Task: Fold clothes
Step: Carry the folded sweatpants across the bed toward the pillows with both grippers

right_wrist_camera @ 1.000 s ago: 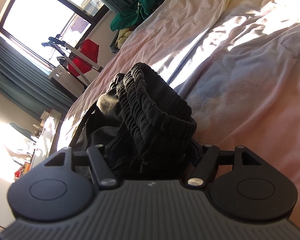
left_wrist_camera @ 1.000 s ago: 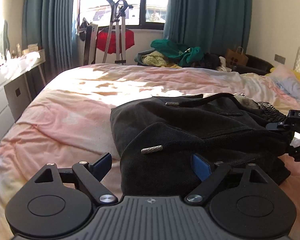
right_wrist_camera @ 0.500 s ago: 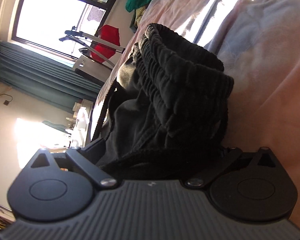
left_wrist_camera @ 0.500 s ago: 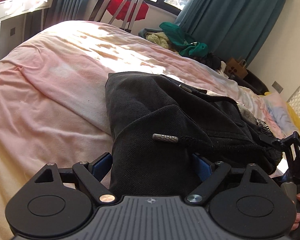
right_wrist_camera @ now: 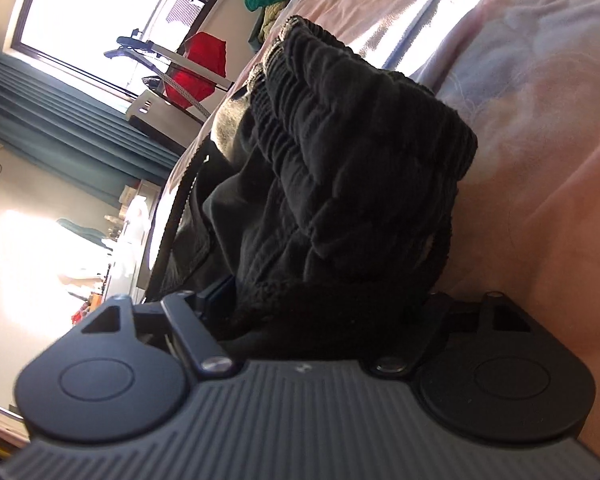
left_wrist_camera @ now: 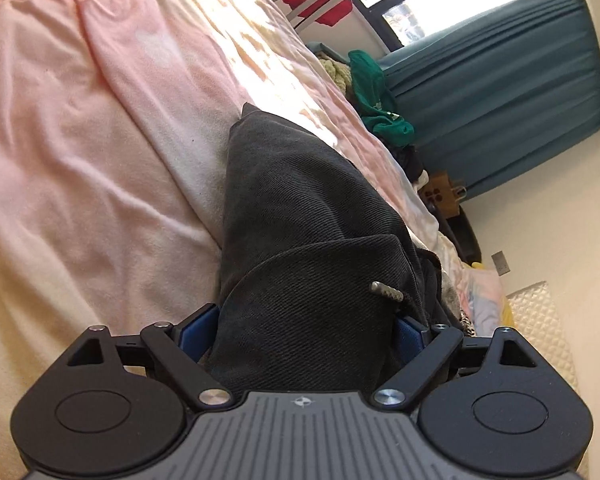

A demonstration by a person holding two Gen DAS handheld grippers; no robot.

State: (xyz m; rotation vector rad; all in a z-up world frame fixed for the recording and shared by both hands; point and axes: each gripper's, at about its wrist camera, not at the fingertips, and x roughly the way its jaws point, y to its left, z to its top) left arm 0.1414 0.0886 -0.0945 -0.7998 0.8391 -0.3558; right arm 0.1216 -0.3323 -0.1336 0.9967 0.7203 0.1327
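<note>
Our left tool [left_wrist_camera: 302, 330] clamps the black garment [left_wrist_camera: 300, 216], metal cord tip [left_wrist_camera: 386, 291] showing; our right tool [right_wrist_camera: 324, 304] grips its ribbed waistband [right_wrist_camera: 340, 92].

You have a wrinkled pale pink quilt [left_wrist_camera: 100, 152] filling the left of the left wrist frame. Teal pleated curtains [left_wrist_camera: 500, 92] hang at upper right, beside a bright window [right_wrist_camera: 100, 12]. A crumpled green garment [left_wrist_camera: 376, 96] lies at upper centre. A red fabric item [right_wrist_camera: 198, 70] on a metal stand sits upper left of the right wrist frame. A brown paper bag [left_wrist_camera: 440, 196] stands at centre right.
</note>
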